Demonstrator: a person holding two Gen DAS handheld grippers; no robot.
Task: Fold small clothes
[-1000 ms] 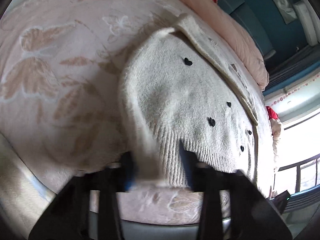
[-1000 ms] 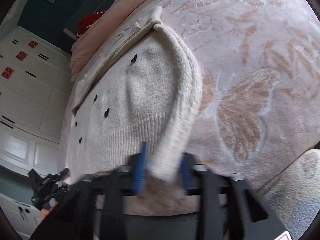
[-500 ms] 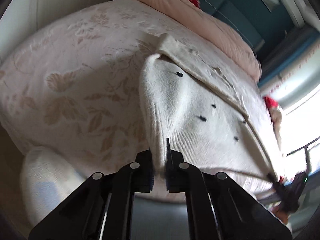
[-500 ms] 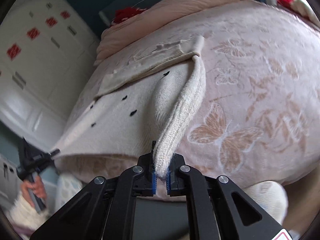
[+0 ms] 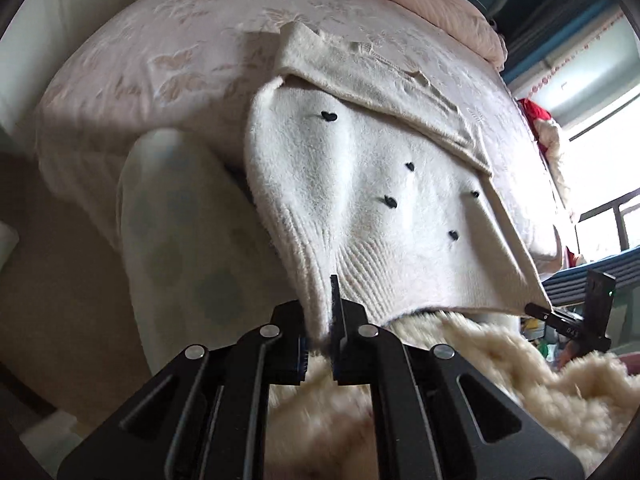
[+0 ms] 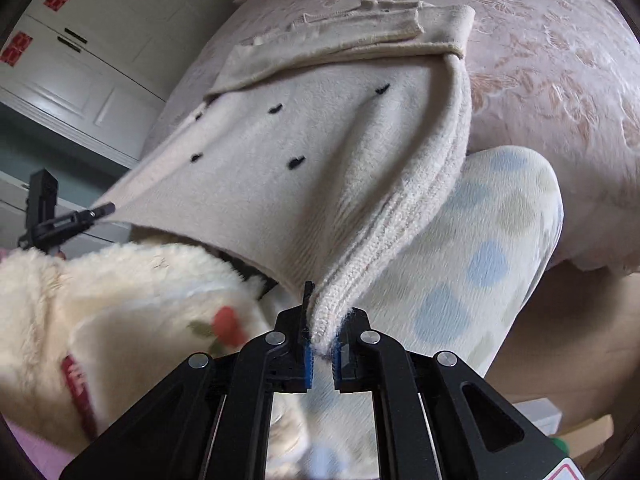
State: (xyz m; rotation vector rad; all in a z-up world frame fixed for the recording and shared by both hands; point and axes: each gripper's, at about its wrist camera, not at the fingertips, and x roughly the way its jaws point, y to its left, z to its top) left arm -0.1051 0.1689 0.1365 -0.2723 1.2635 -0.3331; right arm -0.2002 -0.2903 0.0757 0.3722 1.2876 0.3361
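- Cream fuzzy sweater (image 5: 360, 184) with small black hearts (image 5: 329, 117) hangs off the front edge of the bed (image 5: 168, 60), its top part on the pink flowery bedspread.
- Left gripper (image 5: 320, 336) is pinched tight on one bottom corner of the sweater.
- Right gripper (image 6: 321, 346) is pinched tight on the other bottom corner, at the ribbed hem.
- Both corners are lifted up, with the person's spotted pyjama leg (image 6: 480, 248) under the sweater.
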